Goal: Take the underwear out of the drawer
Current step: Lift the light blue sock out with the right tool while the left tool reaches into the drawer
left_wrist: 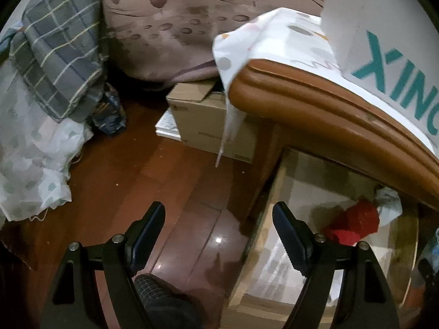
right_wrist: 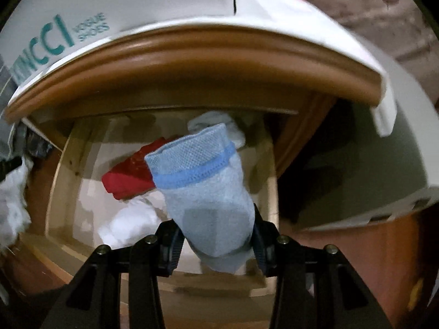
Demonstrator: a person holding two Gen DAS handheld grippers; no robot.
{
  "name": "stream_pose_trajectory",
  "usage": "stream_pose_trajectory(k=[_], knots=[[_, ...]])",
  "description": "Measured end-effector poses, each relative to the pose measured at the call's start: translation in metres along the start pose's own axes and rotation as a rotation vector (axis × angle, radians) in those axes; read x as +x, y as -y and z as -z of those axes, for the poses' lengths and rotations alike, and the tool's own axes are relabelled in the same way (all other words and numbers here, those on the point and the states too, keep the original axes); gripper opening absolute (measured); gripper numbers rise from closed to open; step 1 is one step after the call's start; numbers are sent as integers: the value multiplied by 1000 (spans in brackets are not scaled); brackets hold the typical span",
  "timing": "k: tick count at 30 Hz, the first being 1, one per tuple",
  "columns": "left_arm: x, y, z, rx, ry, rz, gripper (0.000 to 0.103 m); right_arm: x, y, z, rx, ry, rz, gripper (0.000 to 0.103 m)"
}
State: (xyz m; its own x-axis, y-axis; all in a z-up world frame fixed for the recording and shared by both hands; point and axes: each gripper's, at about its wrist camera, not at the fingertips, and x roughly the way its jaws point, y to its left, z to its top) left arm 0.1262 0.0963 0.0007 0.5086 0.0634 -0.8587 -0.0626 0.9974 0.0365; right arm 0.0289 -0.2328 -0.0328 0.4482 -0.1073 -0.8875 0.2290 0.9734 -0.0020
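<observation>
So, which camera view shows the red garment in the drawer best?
The right wrist view: the red garment lies near the middle of the open drawer, partly hidden by the light blue garment in the right gripper. The left wrist view shows it only near the edge, under the wooden top.

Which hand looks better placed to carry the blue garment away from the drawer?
The right. The right gripper is already clamped on the light blue garment above the open drawer. The left gripper is open and empty, mostly over the floor.
</observation>
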Motion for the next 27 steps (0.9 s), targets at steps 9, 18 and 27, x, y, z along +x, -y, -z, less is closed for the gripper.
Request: stream_pose_trajectory(k=[9, 18, 27], knots=[[-3, 21, 6, 57, 23, 41, 78, -4, 23, 7, -29, 92, 57, 43], [-15, 60, 30, 266, 31, 60, 83, -13, 46, 8, 1, 169, 110, 43], [-25, 116, 55, 450, -24, 127, 86, -21, 60, 4, 30, 196, 129, 43]])
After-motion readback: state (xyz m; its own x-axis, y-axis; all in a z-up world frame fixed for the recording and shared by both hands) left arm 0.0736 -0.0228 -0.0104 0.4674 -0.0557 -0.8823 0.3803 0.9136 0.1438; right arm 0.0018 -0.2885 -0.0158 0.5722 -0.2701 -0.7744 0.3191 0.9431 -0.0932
